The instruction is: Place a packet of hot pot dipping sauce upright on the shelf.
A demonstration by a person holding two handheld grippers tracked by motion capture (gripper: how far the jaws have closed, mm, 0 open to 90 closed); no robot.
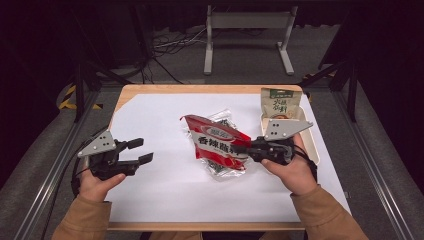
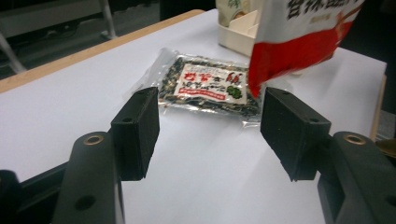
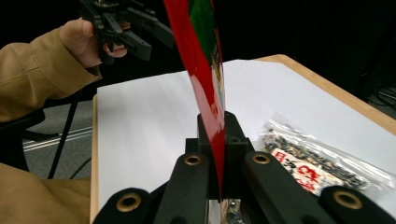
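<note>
White paper (image 1: 165,200) covers the wooden table (image 1: 200,89); right claw (image 1: 245,148) pinches red packet (image 1: 215,142), left claw (image 1: 142,151) spread.

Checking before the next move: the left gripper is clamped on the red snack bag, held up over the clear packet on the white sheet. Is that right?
Not quite: the right gripper is the one clamped on the red snack bag, as the right gripper view shows. The left gripper stands open with nothing between its pads. The rest holds: the bag is up over the clear packet on the white sheet.

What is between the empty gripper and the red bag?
Just bare white paper between the left gripper and the red bag, as the high view shows.
</note>
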